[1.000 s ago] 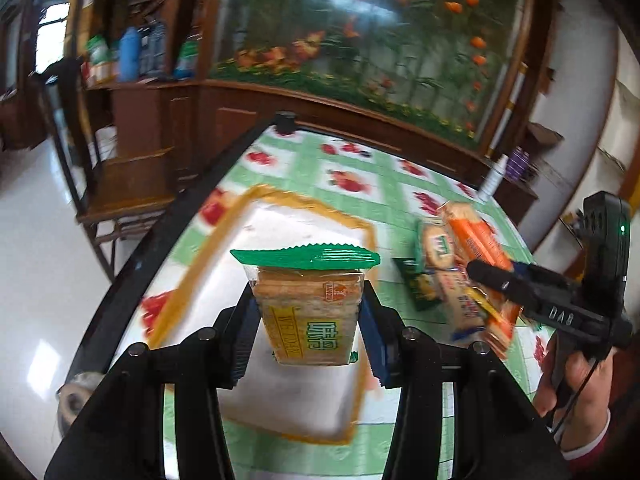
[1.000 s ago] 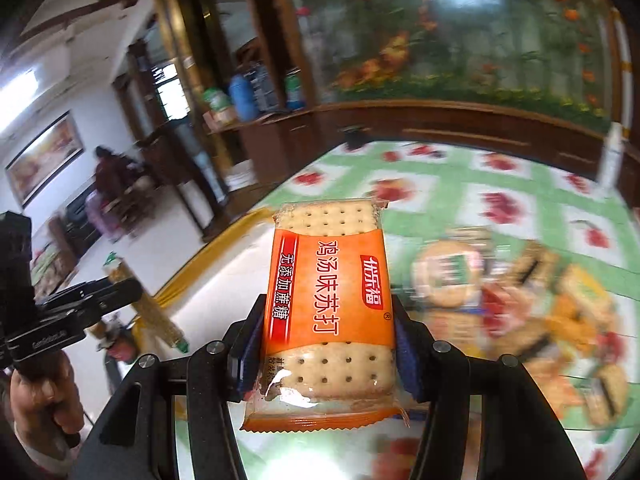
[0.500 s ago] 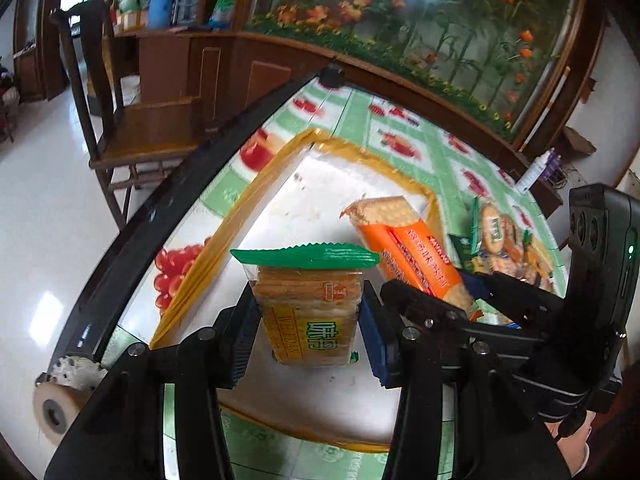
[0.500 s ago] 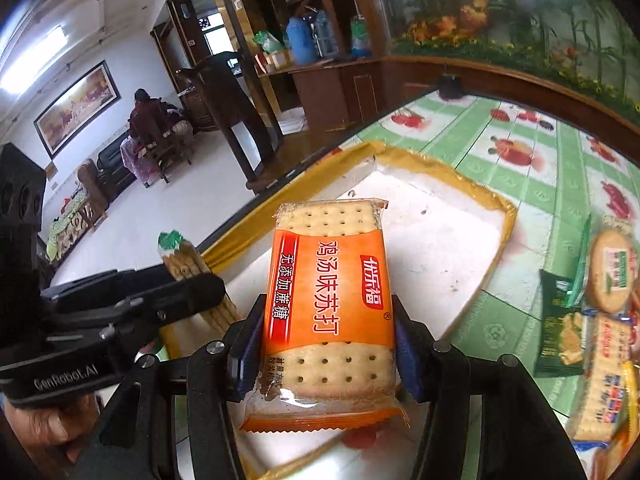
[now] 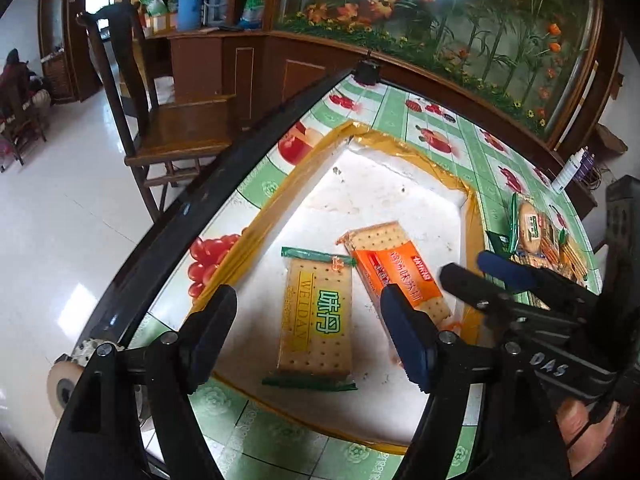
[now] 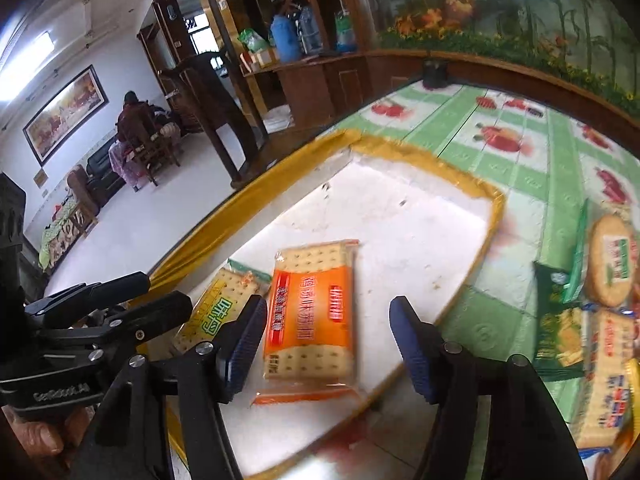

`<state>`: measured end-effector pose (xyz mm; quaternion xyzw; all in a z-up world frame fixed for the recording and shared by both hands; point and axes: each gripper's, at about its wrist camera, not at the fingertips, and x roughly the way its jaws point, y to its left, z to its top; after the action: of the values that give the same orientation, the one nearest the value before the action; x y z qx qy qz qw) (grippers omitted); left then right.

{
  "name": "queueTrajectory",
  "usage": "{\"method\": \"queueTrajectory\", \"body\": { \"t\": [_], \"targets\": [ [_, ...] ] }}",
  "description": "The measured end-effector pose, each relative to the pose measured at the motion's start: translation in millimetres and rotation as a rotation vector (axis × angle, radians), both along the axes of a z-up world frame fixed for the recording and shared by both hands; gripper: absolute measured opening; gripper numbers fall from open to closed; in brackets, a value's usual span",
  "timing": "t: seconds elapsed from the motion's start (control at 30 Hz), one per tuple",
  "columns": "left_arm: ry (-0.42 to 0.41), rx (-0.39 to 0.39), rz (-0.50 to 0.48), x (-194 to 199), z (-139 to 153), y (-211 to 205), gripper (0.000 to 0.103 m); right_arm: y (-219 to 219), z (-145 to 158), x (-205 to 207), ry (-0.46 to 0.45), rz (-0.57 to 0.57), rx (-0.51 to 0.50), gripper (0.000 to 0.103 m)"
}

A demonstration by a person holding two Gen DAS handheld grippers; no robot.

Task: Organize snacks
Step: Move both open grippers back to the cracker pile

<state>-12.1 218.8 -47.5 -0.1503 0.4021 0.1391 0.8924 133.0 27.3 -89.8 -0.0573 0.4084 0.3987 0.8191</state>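
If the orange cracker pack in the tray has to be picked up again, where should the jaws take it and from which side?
Grip the orange cracker pack across its two long edges at mid-length, coming from above. It lies flat in the tray, so only the narrow sides offer purchase. The green cracker pack lies close on one side, so probably place that jaw carefully. The right gripper is already open astride it.

There are two cracker packs in one white tray (image 5: 384,192) with a yellow rim: one green cracker pack (image 5: 318,316) and one orange cracker pack (image 5: 394,268). On the tablecloth beside the tray lies one heap of snack packs (image 6: 600,312); how many are in it I cannot tell. There are two black grippers, the left gripper (image 5: 310,328) and the right gripper (image 6: 328,332). One wooden chair (image 5: 168,120) stands by the table. One blue bottle (image 5: 189,0) stands on the shelf.
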Motion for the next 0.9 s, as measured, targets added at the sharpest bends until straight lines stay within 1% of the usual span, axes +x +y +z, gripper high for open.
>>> {"method": "queueTrajectory", "body": {
  "t": [0.07, 0.13, 0.2, 0.4, 0.5, 0.7, 0.83, 0.9],
  "targets": [
    [-0.011, 0.014, 0.006, -2.1, 4.3, -3.3, 0.075, -10.7, 5.8, -1.0, -0.015, -0.019, 0.009, 0.069],
    [-0.025, 0.02, 0.004, -2.6, 8.7, -7.5, 0.075, -22.2, 10.6, -0.7, -0.028, -0.041, 0.007, 0.076],
    [-0.027, 0.026, -0.002, -1.8, 12.3, -11.8, 0.075, -36.2, 14.9, -0.8, -0.035, -0.066, 0.009, 0.079],
    [-0.052, 0.062, -0.021, -4.3, 24.3, -28.6, 0.075, -74.1, 21.6, -0.4, -0.031, -0.118, 0.021, 0.08],
    [-0.065, 0.078, -0.028, -5.0, 30.1, -37.2, 0.075, -93.8, 21.2, -1.3, -0.03, -0.146, 0.022, 0.084],
    [-0.07, 0.104, -0.067, 1.5, 35.6, -60.1, 0.075, -137.1, 15.9, -2.2, -0.022, -0.219, 0.023, 0.085],
    [-0.078, 0.094, -0.115, 5.4, 33.6, -80.8, 0.075, -170.5, 8.0, -7.3, -0.014, -0.271, 0.005, 0.085],
    [-0.086, 0.06, -0.154, 9.4, 30.4, -95.0, 0.075, -194.3, 1.2, -11.0, -0.006, -0.313, -0.008, 0.086]
  ]
}}
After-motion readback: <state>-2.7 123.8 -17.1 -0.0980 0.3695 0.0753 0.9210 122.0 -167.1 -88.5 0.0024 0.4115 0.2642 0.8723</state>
